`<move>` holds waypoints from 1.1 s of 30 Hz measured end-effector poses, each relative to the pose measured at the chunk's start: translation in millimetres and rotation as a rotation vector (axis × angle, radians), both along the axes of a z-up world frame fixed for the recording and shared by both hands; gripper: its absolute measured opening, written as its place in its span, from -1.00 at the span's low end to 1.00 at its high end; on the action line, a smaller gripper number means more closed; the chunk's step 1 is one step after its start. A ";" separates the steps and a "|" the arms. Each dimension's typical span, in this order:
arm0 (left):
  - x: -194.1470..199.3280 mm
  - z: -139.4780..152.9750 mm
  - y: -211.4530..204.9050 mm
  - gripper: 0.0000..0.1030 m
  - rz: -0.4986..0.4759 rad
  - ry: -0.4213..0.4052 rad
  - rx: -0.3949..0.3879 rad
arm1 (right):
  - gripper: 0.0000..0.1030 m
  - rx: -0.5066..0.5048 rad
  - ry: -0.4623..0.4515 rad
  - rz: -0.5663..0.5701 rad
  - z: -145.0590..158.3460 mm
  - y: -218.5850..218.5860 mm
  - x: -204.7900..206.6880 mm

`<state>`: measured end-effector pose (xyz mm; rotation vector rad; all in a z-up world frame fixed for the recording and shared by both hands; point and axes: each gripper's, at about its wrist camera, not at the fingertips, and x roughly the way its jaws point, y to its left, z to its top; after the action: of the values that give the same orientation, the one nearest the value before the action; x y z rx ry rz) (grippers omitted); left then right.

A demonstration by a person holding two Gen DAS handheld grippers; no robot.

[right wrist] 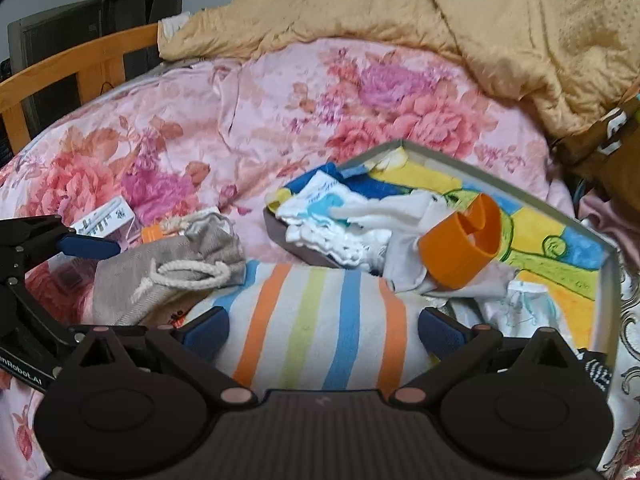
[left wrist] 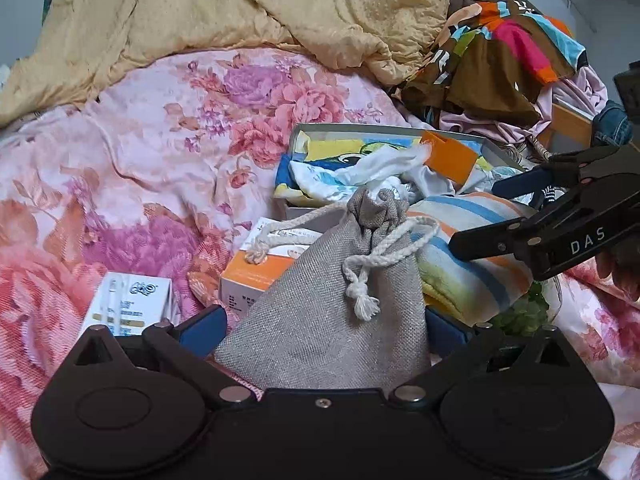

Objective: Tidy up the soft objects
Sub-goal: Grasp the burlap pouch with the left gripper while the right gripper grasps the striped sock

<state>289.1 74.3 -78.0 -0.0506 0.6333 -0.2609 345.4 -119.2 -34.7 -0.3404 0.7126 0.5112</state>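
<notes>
Between the left gripper's (left wrist: 324,320) pads sits a grey drawstring pouch (left wrist: 332,308), pinched low on its limp, light cloth (the knotted cord (left wrist: 362,276) offers a surer hold), while the right gripper (right wrist: 324,330) clamps a soft striped towel (right wrist: 320,320) beside the box (right wrist: 608,272).

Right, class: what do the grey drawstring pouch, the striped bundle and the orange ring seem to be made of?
Grey pouch: coarse linen-like weave, matte, with a twisted cotton-looking cord. Striped bundle: soft terry-like cloth, slightly fuzzy. Orange ring: probably smooth rigid plastic.
</notes>
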 end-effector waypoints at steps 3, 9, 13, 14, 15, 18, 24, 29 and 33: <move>5.8 -4.9 4.7 0.98 -0.014 0.031 -0.034 | 0.99 0.009 0.033 0.002 -0.9 1.4 4.8; 10.1 -11.2 13.5 0.94 -0.029 0.065 -0.101 | 0.99 -0.013 0.080 0.030 -0.5 6.8 10.9; 11.0 -12.0 15.7 0.85 -0.030 0.086 -0.122 | 0.99 -0.004 0.111 0.049 2.8 5.9 13.2; 11.2 -11.9 15.8 0.80 -0.032 0.090 -0.125 | 0.99 0.002 0.118 0.052 3.8 6.2 13.6; 11.2 -11.8 15.9 0.76 -0.032 0.094 -0.128 | 0.99 0.006 0.124 0.060 4.8 6.7 13.8; 12.7 -11.7 18.0 0.66 -0.029 0.108 -0.139 | 0.99 0.003 0.130 0.092 5.8 11.8 12.0; 14.5 -10.4 27.2 0.46 0.019 0.126 -0.179 | 0.99 -0.067 0.107 0.167 -3.0 33.0 -2.2; 15.9 -8.3 33.6 0.31 0.054 0.132 -0.214 | 0.99 -0.183 0.048 0.182 -13.4 51.2 -12.9; 16.0 -7.1 39.5 0.21 0.084 0.135 -0.246 | 0.99 -0.257 0.038 0.173 -18.1 60.7 -11.6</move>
<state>305.1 113.8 -85.2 -0.3333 0.7286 -0.2545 333.8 -58.5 -52.7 -0.6380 0.7916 0.5922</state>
